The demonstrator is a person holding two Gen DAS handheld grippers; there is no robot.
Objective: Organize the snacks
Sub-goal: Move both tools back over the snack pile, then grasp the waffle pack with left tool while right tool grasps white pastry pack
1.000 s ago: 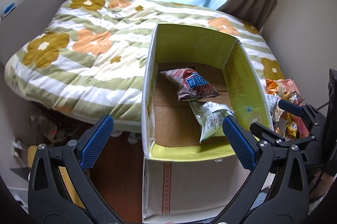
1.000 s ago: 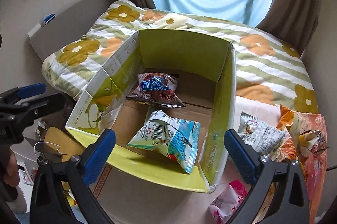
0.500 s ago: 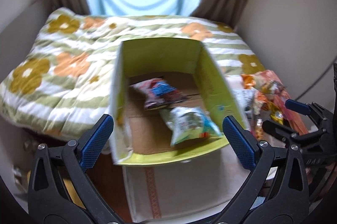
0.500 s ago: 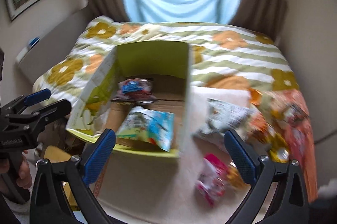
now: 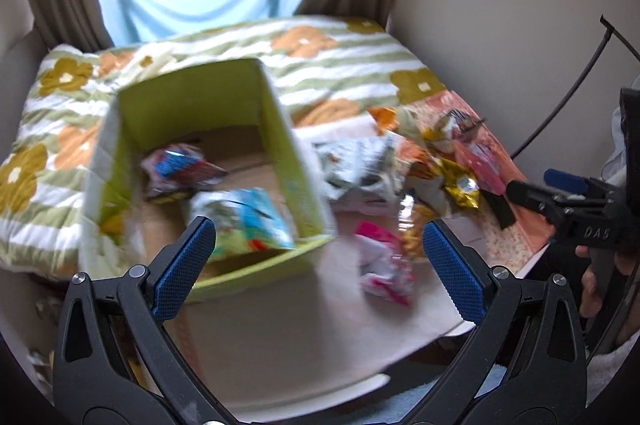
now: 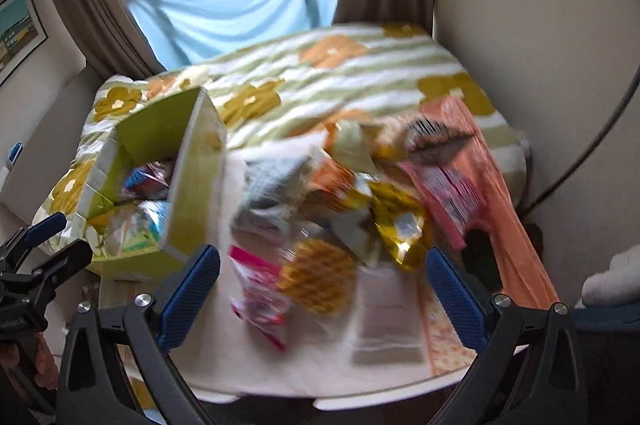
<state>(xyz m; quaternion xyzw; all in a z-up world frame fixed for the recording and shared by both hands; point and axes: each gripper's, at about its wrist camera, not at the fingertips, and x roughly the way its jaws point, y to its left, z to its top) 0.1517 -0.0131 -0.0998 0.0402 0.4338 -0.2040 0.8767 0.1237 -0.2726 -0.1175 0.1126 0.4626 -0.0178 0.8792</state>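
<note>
Both the left gripper [image 5: 318, 249] and right gripper [image 6: 322, 277] gape wide and empty, with loose snack bags [image 6: 352, 201] heaped right of the box [image 5: 288, 161].

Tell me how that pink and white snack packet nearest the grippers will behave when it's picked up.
The pink and white packet looks crumpled and film-like, so it will probably flex and crinkle, not stay stiff. It seems puffy and likely light. Its glossy wrapper may slip between the right gripper pads unless pinched at an edge.
</note>
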